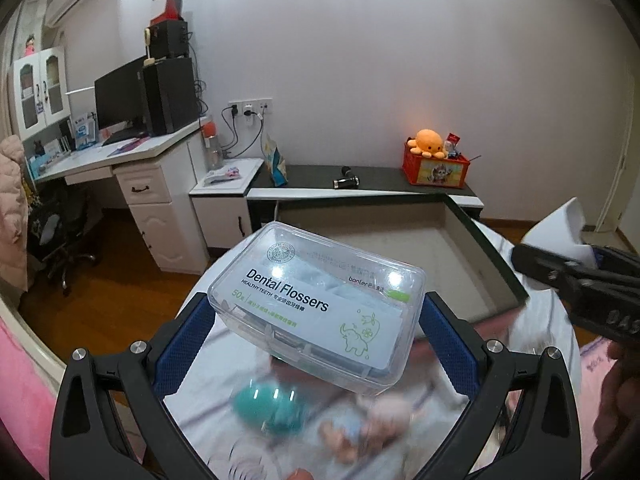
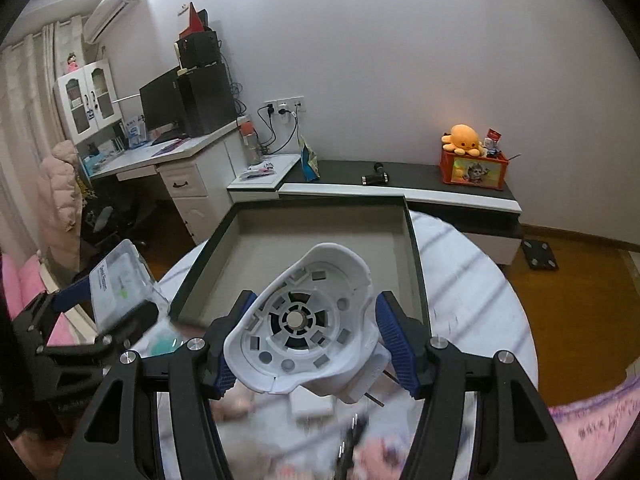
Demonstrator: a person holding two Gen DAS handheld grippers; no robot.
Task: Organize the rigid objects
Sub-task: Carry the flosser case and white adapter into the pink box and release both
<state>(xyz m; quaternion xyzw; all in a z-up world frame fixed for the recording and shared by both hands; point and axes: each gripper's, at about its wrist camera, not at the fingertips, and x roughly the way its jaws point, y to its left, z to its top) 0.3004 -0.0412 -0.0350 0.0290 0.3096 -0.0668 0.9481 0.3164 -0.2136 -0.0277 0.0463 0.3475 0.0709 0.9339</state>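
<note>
Dental flossers box (image 1: 316,308) clamped in the left gripper (image 1: 316,320), white plastic housing (image 2: 304,320) clamped in the right gripper (image 2: 310,334), tray (image 2: 412,248) at twelve o'clock bare, nothing placed yet.

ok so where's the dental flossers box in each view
Left wrist view: the dental flossers box sits centre frame, tilted, clamped between the left gripper jaws, in front of the tray.
Right wrist view: the same box shows at the left edge, small and tilted, left of the tray.
Shared landmark: the dark-rimmed tray on the table, with the orange octopus plush beyond it.
</note>
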